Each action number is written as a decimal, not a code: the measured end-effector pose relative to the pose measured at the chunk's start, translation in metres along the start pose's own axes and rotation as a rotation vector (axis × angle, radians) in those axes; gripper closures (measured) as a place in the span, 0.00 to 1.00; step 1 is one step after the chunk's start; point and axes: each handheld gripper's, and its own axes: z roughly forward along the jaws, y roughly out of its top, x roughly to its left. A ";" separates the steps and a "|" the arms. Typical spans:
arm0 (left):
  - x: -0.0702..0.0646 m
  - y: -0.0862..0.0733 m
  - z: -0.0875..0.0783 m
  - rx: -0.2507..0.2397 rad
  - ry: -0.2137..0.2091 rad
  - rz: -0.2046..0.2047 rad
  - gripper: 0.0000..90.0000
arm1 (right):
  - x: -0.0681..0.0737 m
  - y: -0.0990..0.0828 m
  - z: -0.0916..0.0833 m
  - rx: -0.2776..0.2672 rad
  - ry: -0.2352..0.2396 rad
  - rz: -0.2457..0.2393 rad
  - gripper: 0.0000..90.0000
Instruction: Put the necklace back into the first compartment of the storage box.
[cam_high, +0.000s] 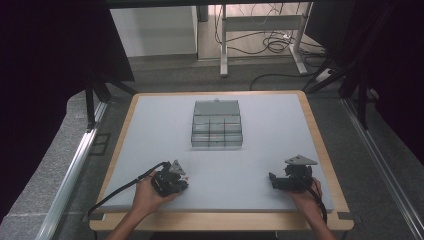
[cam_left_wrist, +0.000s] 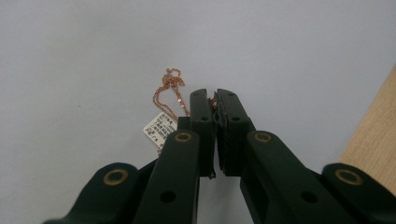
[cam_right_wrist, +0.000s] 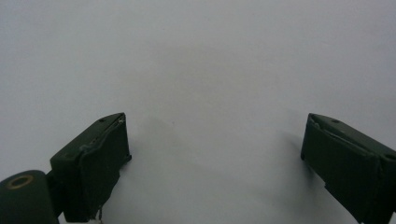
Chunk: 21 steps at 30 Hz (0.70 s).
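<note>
A thin rose-gold chain (cam_left_wrist: 167, 86) with a white paper tag (cam_left_wrist: 160, 128) lies on the grey mat. My left gripper (cam_left_wrist: 215, 95) is shut on one end of the chain; a bit of it shows pinched between the pads at the tips. The rest of the chain loops out to the left of the jaws. In the high view the left gripper (cam_high: 184, 179) sits near the front left of the mat, with the tag (cam_high: 186, 176) at its tip. My right gripper (cam_right_wrist: 215, 128) stands open over bare mat, and in the high view the right gripper (cam_high: 272, 181) rests at the front right.
A clear plastic compartment box (cam_high: 216, 125) with its lid raised stands at the middle back of the mat. The wooden table edge (cam_left_wrist: 373, 135) runs close to the right of the left gripper. Beyond the table are a desk frame and cables on the floor.
</note>
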 end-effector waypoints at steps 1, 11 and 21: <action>0.000 0.000 0.000 0.001 0.001 0.002 0.97 | 0.000 0.000 0.000 -0.001 0.000 0.000 0.08; -0.002 -0.003 0.000 -0.022 0.009 0.003 0.99 | 0.000 0.000 0.000 0.001 0.001 0.001 0.08; 0.000 -0.003 -0.001 -0.032 0.002 -0.007 0.99 | 0.000 0.000 0.000 0.001 0.001 0.001 0.08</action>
